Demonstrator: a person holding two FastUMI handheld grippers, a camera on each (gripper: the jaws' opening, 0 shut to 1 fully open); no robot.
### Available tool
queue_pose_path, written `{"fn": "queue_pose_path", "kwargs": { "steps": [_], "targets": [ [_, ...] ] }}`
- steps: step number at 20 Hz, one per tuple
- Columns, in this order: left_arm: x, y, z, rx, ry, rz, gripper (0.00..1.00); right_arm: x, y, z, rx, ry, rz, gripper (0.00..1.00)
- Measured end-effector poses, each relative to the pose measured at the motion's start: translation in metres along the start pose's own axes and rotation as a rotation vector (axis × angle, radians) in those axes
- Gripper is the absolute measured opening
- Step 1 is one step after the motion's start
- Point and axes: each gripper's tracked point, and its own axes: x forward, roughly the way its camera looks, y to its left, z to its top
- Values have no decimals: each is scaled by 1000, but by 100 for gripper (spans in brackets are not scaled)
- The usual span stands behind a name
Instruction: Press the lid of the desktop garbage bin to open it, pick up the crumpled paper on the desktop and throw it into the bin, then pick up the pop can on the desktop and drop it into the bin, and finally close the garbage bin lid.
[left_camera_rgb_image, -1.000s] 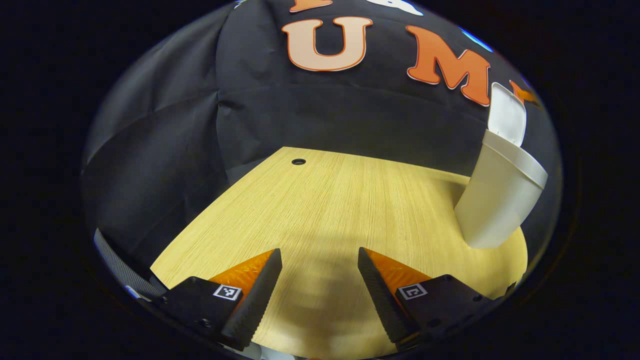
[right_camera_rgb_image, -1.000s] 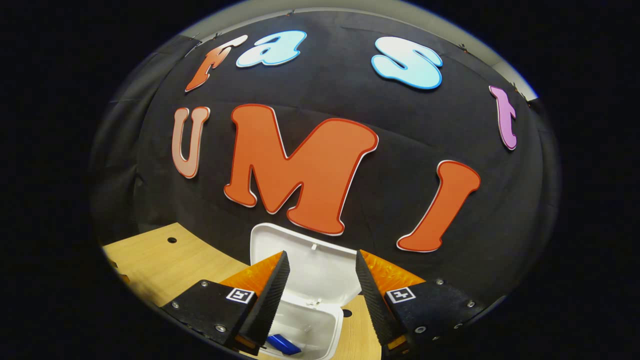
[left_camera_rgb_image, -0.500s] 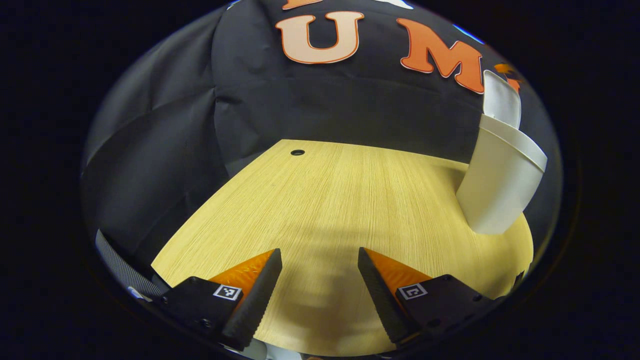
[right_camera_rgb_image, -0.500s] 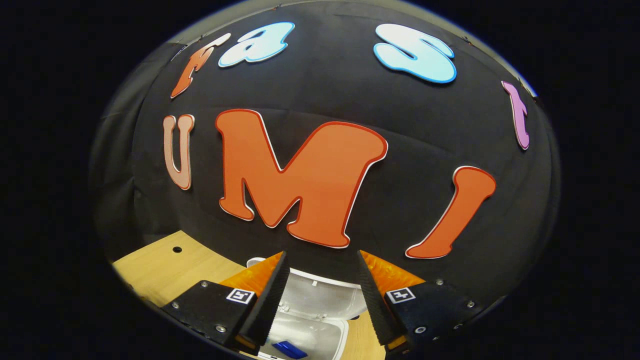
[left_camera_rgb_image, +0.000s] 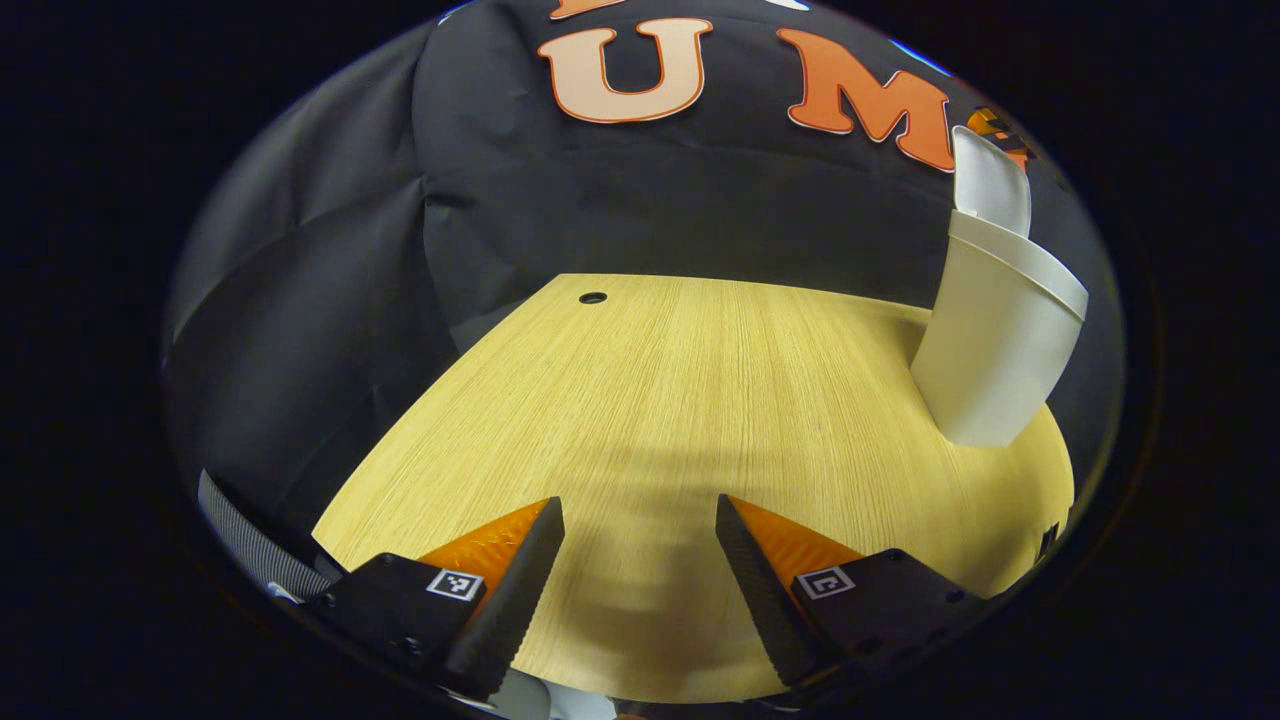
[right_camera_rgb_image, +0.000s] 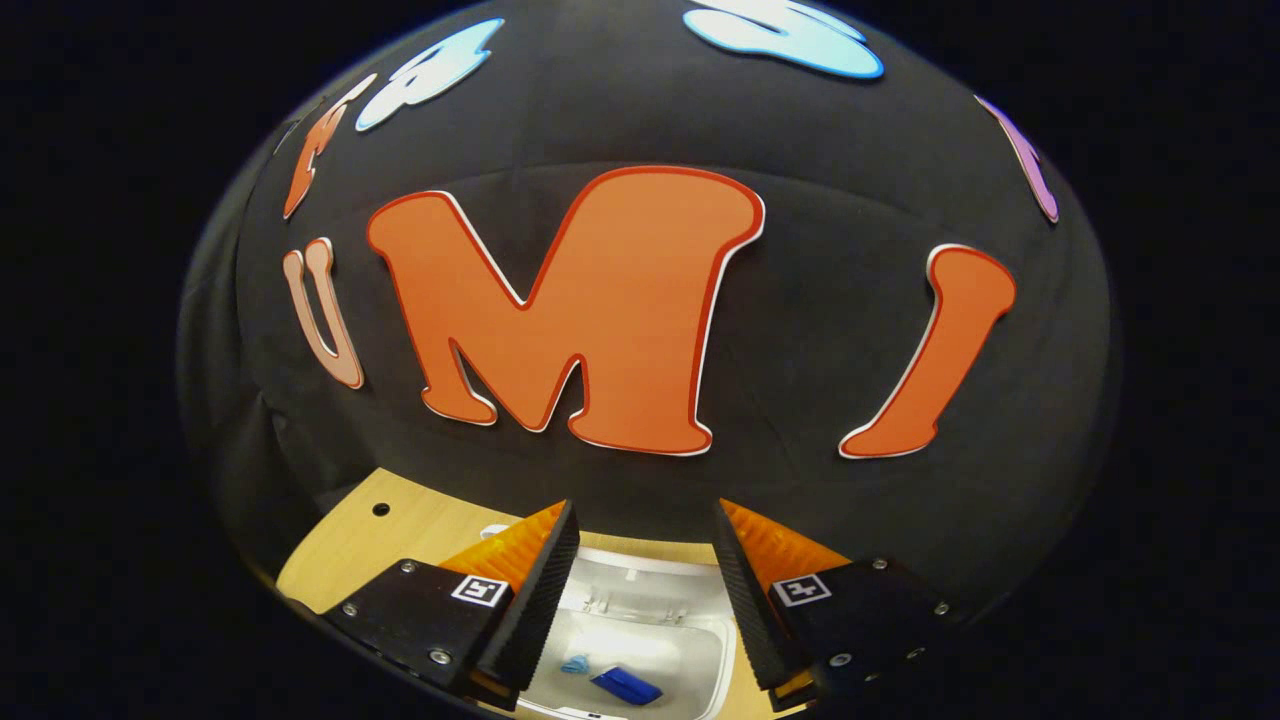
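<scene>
The left gripper (left_camera_rgb_image: 635, 560) hangs low over the pale wooden desk (left_camera_rgb_image: 700, 400), its jaws spread apart with nothing between them. At the right, a white garbage bin (left_camera_rgb_image: 985, 350) stands on the desk with its lid (left_camera_rgb_image: 990, 185) raised upright. A small round hole (left_camera_rgb_image: 593, 298) marks the desk's far edge.

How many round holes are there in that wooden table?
1 that I can see: a small dark hole near the table's far left corner, also seen from the right gripper view. Others may be hidden.
</scene>
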Motion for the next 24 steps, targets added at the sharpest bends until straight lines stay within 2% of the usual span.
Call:
{"fn": "queue_pose_path", "kwargs": {
  "steps": [5, 16, 24],
  "targets": [
    [3, 14, 3, -1, -1, -12, 98, -17, 5, -21, 41, 53, 13, 81],
    [19, 12, 23, 100, -11, -75, 98, -59, 15, -75, 64, 128, 21, 80],
    [24, 6, 27, 174, -5, -116, 98, -68, 21, -117, 101, 185, 22, 80]
  ]
}}
